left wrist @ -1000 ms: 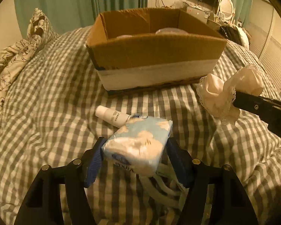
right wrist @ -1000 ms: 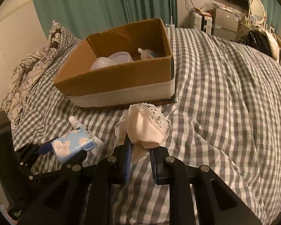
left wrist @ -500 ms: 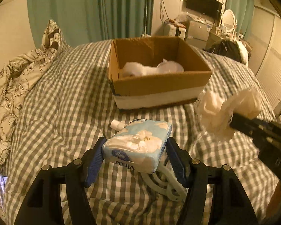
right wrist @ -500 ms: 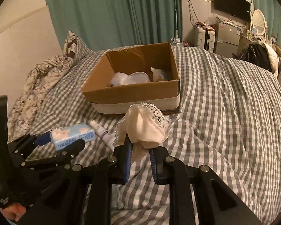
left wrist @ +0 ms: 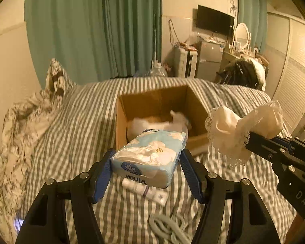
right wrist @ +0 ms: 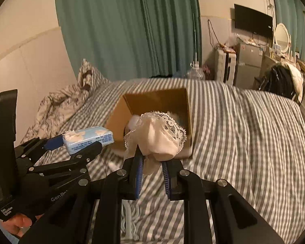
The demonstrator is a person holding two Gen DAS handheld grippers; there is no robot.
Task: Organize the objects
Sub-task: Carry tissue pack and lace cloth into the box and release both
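My left gripper (left wrist: 147, 162) is shut on a light blue tissue pack (left wrist: 151, 157) and holds it above the checked bed, in front of an open cardboard box (left wrist: 160, 101). The pack also shows in the right wrist view (right wrist: 87, 138). My right gripper (right wrist: 151, 163) is shut on a cream lace-trimmed scrunchie (right wrist: 158, 136), held high in front of the box (right wrist: 158, 101). The scrunchie shows at the right of the left wrist view (left wrist: 244, 126). White items lie inside the box (left wrist: 160, 124).
A white tube (left wrist: 144, 190) and a pale clothes hanger (left wrist: 168, 227) lie on the grey checked bedspread (right wrist: 244, 132) below my grippers. A floral pillow and duvet (left wrist: 30, 118) lie at the left. Green curtains, a fridge and a dresser stand behind the bed.
Both grippers have risen well above the bed with their loads. The box now sits lower in view and its inside shows more. The tube and hanger stay on the bed.
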